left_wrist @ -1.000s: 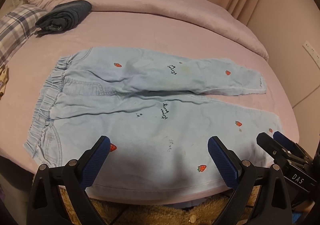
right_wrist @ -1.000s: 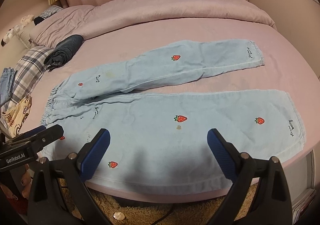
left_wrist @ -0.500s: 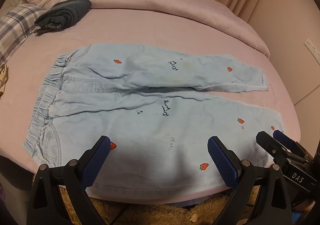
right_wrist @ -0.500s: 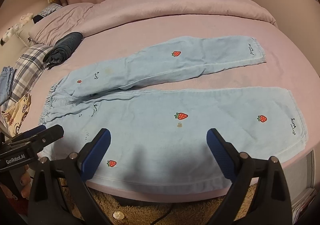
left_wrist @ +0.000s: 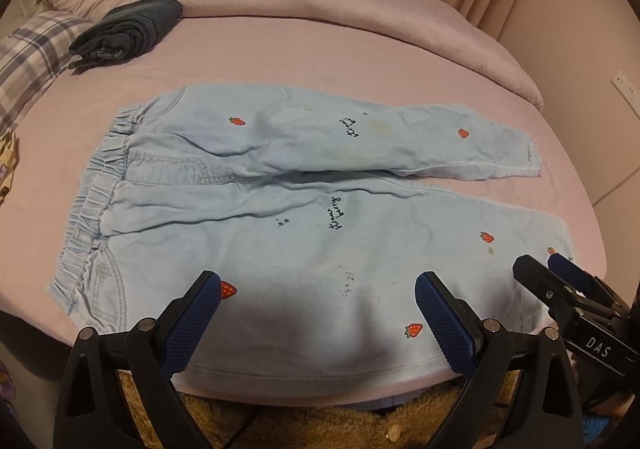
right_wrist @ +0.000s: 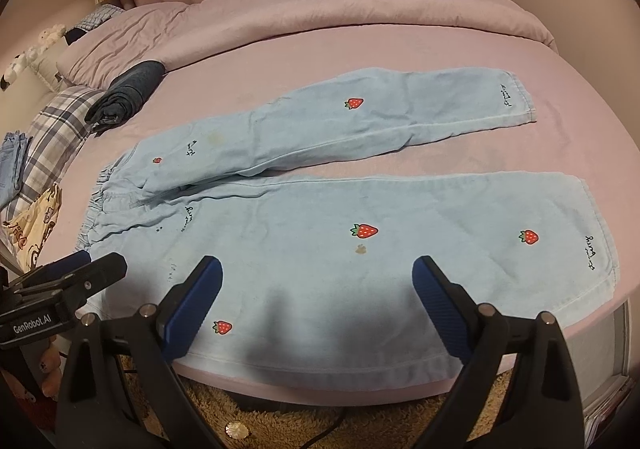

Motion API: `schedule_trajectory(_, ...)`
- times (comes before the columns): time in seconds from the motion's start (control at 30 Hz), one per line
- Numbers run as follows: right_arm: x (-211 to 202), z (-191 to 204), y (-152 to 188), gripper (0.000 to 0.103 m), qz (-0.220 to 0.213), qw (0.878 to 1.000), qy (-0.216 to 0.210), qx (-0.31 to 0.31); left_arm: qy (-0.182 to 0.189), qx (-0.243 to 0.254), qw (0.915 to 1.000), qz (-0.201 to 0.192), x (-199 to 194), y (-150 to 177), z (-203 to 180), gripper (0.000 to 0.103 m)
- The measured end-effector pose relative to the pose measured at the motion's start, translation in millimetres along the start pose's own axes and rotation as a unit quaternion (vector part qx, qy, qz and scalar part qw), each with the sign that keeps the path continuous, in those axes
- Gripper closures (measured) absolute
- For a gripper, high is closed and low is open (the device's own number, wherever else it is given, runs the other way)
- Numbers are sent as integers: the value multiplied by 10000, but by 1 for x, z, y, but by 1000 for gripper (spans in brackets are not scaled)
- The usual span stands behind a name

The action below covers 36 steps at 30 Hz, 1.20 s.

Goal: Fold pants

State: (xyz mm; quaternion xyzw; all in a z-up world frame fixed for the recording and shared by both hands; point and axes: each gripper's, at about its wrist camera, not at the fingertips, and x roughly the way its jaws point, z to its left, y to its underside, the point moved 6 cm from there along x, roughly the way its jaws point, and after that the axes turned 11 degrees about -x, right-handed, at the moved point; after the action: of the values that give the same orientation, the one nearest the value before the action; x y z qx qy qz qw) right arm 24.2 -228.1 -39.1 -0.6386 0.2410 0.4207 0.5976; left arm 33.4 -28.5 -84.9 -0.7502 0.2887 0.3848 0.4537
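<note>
Pants (left_wrist: 304, 209) flat on bed (left_wrist: 320, 49) (both jaws wide apart).

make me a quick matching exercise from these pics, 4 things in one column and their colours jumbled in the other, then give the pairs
Things:
1. pants
2. rolled garment
3. pillow
4. rug

Colours:
a. plaid, grey and white
b. tan
c. light blue with red strawberries
d. dark grey-blue

Pairs: 1-c, 2-d, 3-a, 4-b
</note>
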Motion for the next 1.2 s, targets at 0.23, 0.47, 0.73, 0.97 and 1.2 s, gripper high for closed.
schedule_trajectory(0.23, 1, -1, 1, 7, 40, 10000, 27, 22, -38, -66, 10000, 29, 1, 1, 3, 5)
schedule_trajectory(0.47, 1, -4, 2, 8, 55, 9999, 64, 61, -47, -123, 9999, 14, 1, 1, 8, 5)
schedule_trajectory(0.73, 1, -14, 3, 8, 75, 9997, 143, 191, -141, -301, 9994, 36, 3, -2, 21, 10)
schedule_trajectory(0.97, 0, -12, 2, 8, 75, 9997, 169, 146, -113, -259, 9996, 80, 4, -1, 20, 10)
schedule_trajectory(1.2, -1, -15, 3, 10, 85, 9996, 179, 181, -69, -218, 9997, 103, 3, 0, 17, 10)
